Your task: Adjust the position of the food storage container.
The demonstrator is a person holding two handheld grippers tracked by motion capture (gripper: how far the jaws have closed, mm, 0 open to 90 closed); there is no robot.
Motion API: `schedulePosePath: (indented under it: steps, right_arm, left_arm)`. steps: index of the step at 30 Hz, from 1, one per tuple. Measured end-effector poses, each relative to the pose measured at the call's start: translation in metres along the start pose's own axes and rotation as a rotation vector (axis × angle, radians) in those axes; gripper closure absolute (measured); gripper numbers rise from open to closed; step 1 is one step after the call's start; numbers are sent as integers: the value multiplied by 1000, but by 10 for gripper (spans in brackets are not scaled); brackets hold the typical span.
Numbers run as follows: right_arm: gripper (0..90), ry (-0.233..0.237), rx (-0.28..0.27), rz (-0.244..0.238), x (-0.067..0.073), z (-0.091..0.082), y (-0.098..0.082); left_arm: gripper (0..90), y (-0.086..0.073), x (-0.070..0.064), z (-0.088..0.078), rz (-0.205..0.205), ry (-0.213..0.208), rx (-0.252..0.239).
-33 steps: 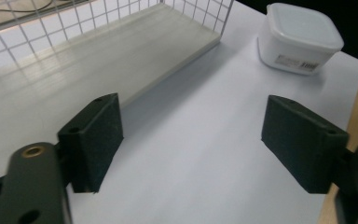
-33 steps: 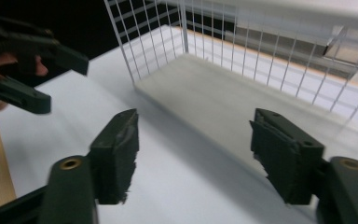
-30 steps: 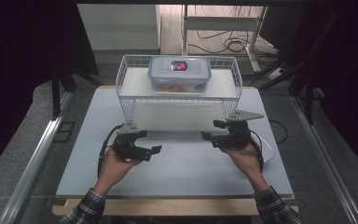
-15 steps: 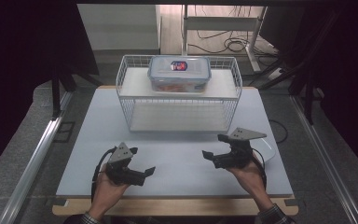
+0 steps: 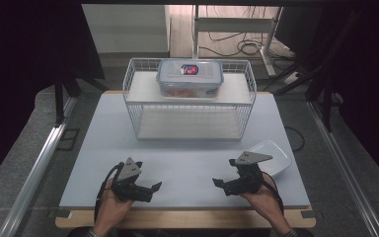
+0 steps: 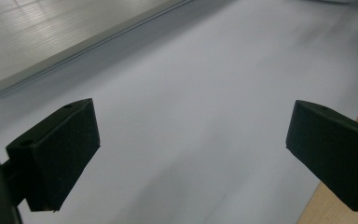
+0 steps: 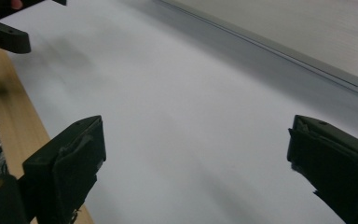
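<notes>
The left hand-held gripper point(image 5: 150, 188) is at the near-left edge of the bench point(image 5: 103, 133), jaws spread wide and empty. The right hand-held gripper point(image 5: 220, 184) is at the near-right edge, jaws likewise apart, holding nothing. A wire rack point(image 5: 133, 98) stands at the far edge, with a lidded box point(image 5: 190, 79) on top. A white dish point(image 5: 276, 153) lies by the right edge, just beside the right hand-held gripper.

Matt white table point(image 5: 187, 158) with wooden edge; wire-metal rack point(image 5: 188, 106); clear glossy plastic box point(image 5: 190, 79); matt black jaws.
</notes>
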State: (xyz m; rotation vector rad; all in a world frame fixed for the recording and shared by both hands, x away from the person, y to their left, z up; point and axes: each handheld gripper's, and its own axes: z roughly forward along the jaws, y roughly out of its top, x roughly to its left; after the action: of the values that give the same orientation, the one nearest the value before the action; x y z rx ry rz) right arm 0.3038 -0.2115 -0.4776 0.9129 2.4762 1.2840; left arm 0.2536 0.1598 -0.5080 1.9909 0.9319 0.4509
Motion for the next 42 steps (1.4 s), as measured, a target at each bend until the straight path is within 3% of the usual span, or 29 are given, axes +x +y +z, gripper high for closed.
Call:
schedulePosePath:
  steps: [9, 13, 22, 26, 34, 42]
  right_arm:
    - [28, -36, 8, 63, -17, -11, 5]
    - [160, -93, -1, 86, -31, -23, 7]
    - [598, -226, -11, 144, -69, -56, 4]
    - [741, -285, 1, 142, -86, -68, 0]
    - [859, -386, -4, 211, -118, -88, -12]
    - [896, -495, 31, 222, -137, -97, -23]
  left_arm:
    - [26, -2, 3, 1, -13, 11, 8]
    - [26, -2, 4, 3, -14, 7, 19]
    - [29, -3, 5, 5, -23, -9, 31]
    - [31, -3, 6, 5, -25, -10, 29]
    - [34, -4, 7, 6, -34, -13, 35]
    - [38, -5, 9, 7, -45, -14, 36]
